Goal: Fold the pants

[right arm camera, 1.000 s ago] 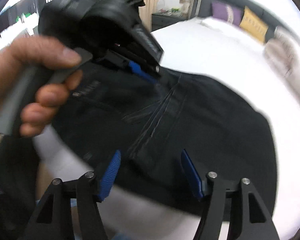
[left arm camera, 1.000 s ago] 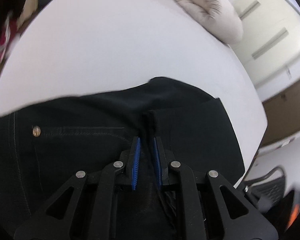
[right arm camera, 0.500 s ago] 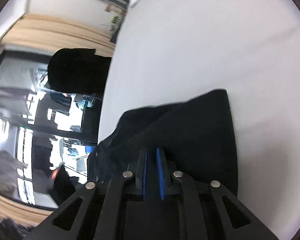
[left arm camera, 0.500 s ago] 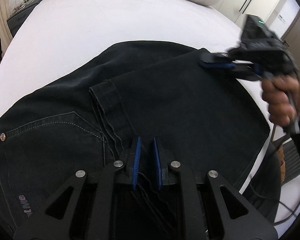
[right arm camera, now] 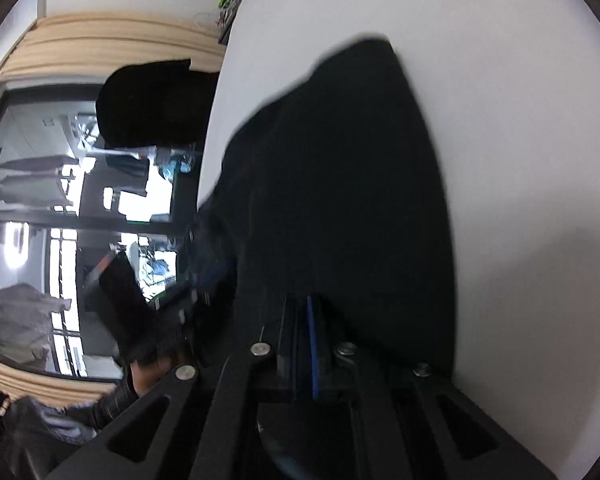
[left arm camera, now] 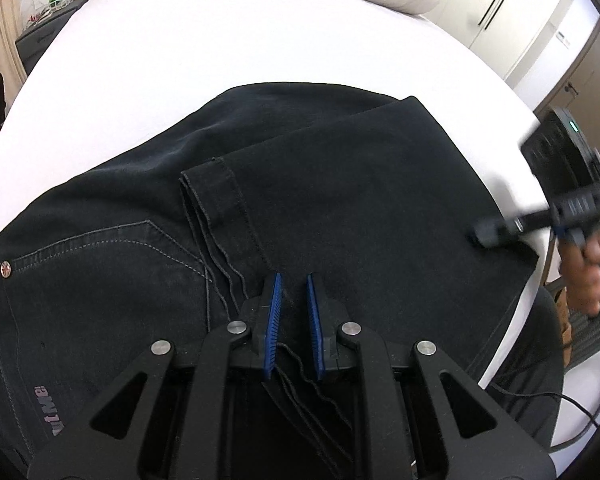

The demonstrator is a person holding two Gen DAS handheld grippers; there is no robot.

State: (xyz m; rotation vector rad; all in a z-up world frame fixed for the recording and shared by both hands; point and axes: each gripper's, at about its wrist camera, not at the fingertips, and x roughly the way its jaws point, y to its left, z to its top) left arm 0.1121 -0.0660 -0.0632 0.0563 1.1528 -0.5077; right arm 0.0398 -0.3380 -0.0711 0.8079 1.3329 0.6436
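The pants [left arm camera: 340,184] lie spread on the white bed [left arm camera: 220,40] directly ahead of and beneath your left gripper [left arm camera: 292,312], already doubled once: the leg hems sit just beyond its fingertips, to the left, laid over the seat, with the back pocket and rivet further left.

Your left gripper is pinched nearly together on the near edge of the cloth, with frayed hem threads trailing back between its blue pads [left arm camera: 274,312]. Your right gripper [right arm camera: 306,344] is closing at this moment with dark fabric between its pads; seen from the left wrist, it bites the near right corner of the folded stack, well off to the right of the left gripper.

Expect this to handle as heavy, limp denim (stiffer than a shirt, but it will still sag between two grips). It should not slip much on rubber pads, yet a stack of several layers is thick, so a shallow bite may catch only the top ply. Take hold well in from the edge, through all layers, at the two near corners, and keep the grips level, or the fold will skew. Nothing here is fragile; the loose threads may snag, though.
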